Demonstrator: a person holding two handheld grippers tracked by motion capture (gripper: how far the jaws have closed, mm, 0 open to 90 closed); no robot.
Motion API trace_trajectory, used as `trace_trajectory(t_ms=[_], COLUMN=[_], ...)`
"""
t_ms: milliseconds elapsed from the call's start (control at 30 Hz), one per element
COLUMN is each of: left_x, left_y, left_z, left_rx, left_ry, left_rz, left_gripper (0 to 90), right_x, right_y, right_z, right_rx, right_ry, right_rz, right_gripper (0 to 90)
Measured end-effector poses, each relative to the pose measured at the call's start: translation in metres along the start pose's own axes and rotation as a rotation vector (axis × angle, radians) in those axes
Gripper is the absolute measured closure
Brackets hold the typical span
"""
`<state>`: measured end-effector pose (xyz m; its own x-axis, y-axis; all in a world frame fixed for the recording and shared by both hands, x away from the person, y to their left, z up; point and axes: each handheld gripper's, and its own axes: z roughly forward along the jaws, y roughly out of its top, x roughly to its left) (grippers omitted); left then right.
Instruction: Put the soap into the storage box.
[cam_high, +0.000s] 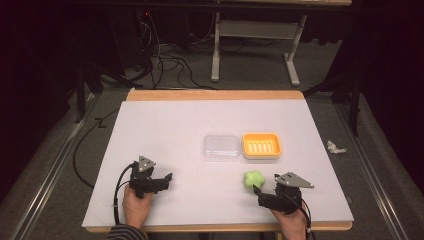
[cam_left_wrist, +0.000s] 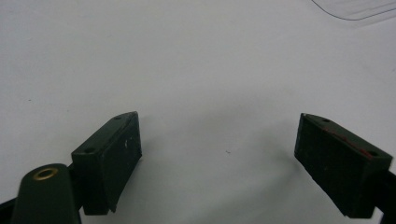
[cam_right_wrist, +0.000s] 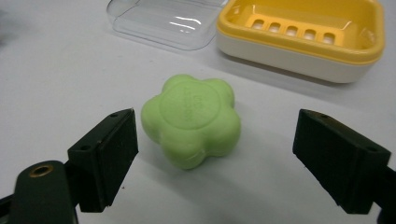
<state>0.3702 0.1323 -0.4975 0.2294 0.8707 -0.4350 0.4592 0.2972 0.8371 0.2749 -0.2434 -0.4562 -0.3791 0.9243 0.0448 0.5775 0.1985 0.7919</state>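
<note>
A green flower-shaped soap (cam_high: 253, 179) (cam_right_wrist: 191, 120) lies flat on the white table, near the front right. My right gripper (cam_high: 259, 191) (cam_right_wrist: 215, 158) is open just behind it, the jaws wide apart on either side of the soap without touching it. Beyond the soap stands a yellow soap dish (cam_high: 262, 145) (cam_right_wrist: 299, 35) with a slotted floor, and a clear plastic lid (cam_high: 221, 147) (cam_right_wrist: 161, 21) lies beside it on its left. My left gripper (cam_high: 167, 180) (cam_left_wrist: 217, 158) is open at the front left over bare table, nothing between its jaws.
The white table top (cam_high: 165, 125) has a wooden rim at the back. A crumpled white scrap (cam_high: 335, 147) lies on the floor to the right. Cables and a metal stand (cam_high: 255, 45) are behind the table. A corner of the clear lid (cam_left_wrist: 359, 7) shows far off.
</note>
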Motion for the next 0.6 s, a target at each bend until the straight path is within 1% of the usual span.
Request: trace_trajectory(t_ms=[100,333,367,433,467,500,533,567,600], left_x=[0.0,0.0,0.0,0.0,0.0,0.0,0.0,0.0,0.0], left_y=[0.0,0.0,0.0,0.0,0.0,0.0,0.0,0.0,0.0], left_z=[0.0,0.0,0.0,0.0,0.0,0.0,0.0,0.0,0.0], left_rx=[0.001,0.0,0.0,0.0,-0.001,-0.001,0.0,0.0,0.001], left_ry=[0.0,0.001,0.001,0.0,-0.002,-0.002,-0.002,-0.002,-0.002], left_rz=[0.0,0.0,-0.001,-0.002,-0.003,-0.003,-0.002,-0.002,-0.001], left_gripper=[15.3,15.3,15.3,15.3,15.3,15.3,15.3,15.3,15.3], right_x=[0.005,0.008,0.009,0.01,0.012,0.012,0.014,0.014,0.015], right_y=[0.002,0.008,0.009,0.01,0.011,0.011,0.012,0.012,0.013], right_z=[0.004,0.013,0.017,0.019,0.023,0.023,0.028,0.028,0.031], right_rx=[0.021,0.054,0.066,0.076,0.091,0.091,0.109,0.109,0.12], right_ry=[0.006,0.014,0.014,0.007,0.002,0.002,-0.005,-0.005,-0.01], right_rz=[-0.017,-0.036,-0.041,-0.049,-0.06,-0.06,-0.075,-0.075,-0.084], right_gripper=[14.1,13.8,13.8,13.8,13.8,13.8,13.8,13.8,13.8])
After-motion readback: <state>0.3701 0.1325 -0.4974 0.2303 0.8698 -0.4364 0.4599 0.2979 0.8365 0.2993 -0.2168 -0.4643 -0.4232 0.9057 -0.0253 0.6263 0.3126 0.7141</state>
